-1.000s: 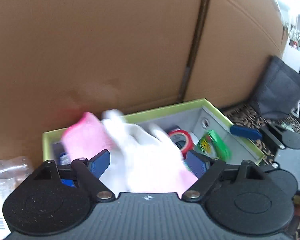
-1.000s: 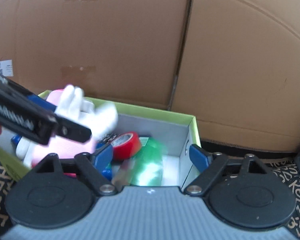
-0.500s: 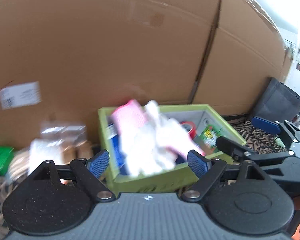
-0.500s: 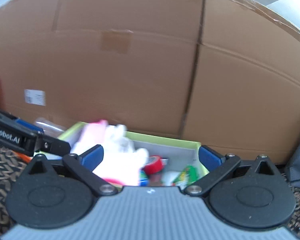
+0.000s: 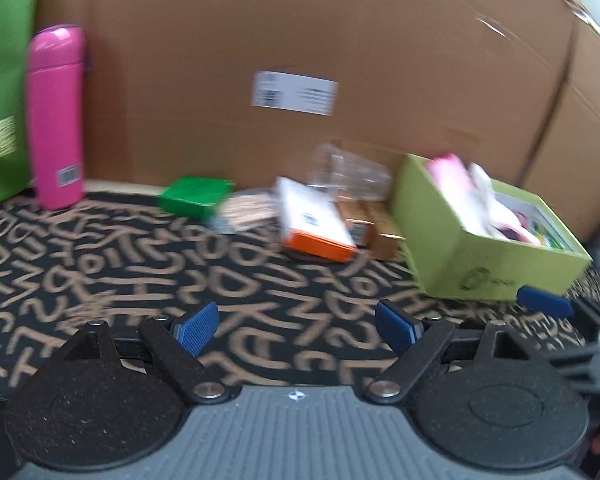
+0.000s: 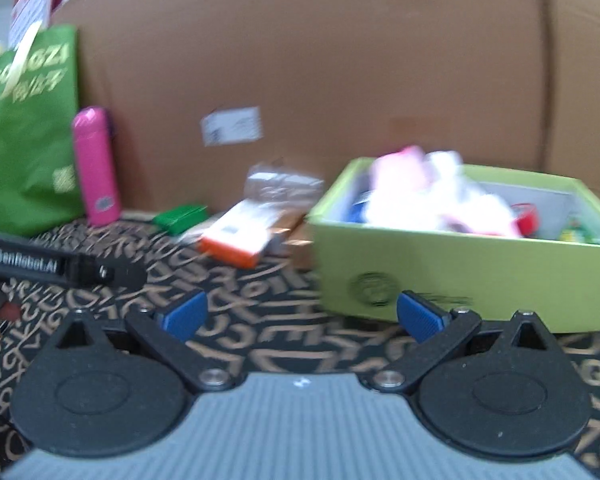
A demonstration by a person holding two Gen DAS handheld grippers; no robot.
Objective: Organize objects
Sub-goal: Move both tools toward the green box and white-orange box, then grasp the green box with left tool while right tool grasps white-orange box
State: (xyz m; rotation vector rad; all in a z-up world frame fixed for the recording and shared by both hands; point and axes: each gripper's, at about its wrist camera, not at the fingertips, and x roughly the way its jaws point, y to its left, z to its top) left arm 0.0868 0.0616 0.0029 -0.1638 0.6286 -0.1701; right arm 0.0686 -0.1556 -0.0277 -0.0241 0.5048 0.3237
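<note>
- Clutter lies along the foot of a brown cardboard wall (image 5: 340, 40), on a black cloth (image 5: 180, 272) covered in tan letter shapes.
- A lime-green box (image 6: 452, 264) sits at the right end of the row, open at the top, with a dark round logo on its near side; in the left wrist view it (image 5: 492, 256) stands turned corner-on.
- Inside it a pink and white soft toy (image 6: 428, 192) rises above the rim, blurred; a red tape roll (image 6: 526, 216) and something green and yellow lie behind it, towards the far right corner.
- Just left of the box lie tan-gold packets (image 5: 376, 228), an orange-edged white box (image 5: 320, 224) tilted on them, and a crumpled clear plastic pack (image 5: 348, 172) behind.
- Further left are a small green box (image 5: 196, 196) and a pale bundle in a clear bag (image 5: 244, 208).
- A pink flask (image 5: 56, 120) stands upright near the wall, beside a green paper bag (image 6: 28, 140).
- The left hand-held gripper (image 5: 296, 324) hovers over bare cloth, its blue pads wide apart with nothing between them.
- The right hand-held gripper (image 6: 300, 316) has just been opening; its jaws stand wide and empty, the right pad in front of the lime-green box's near wall.
- Both views are smeared by motion, so labels cannot be read.
</note>
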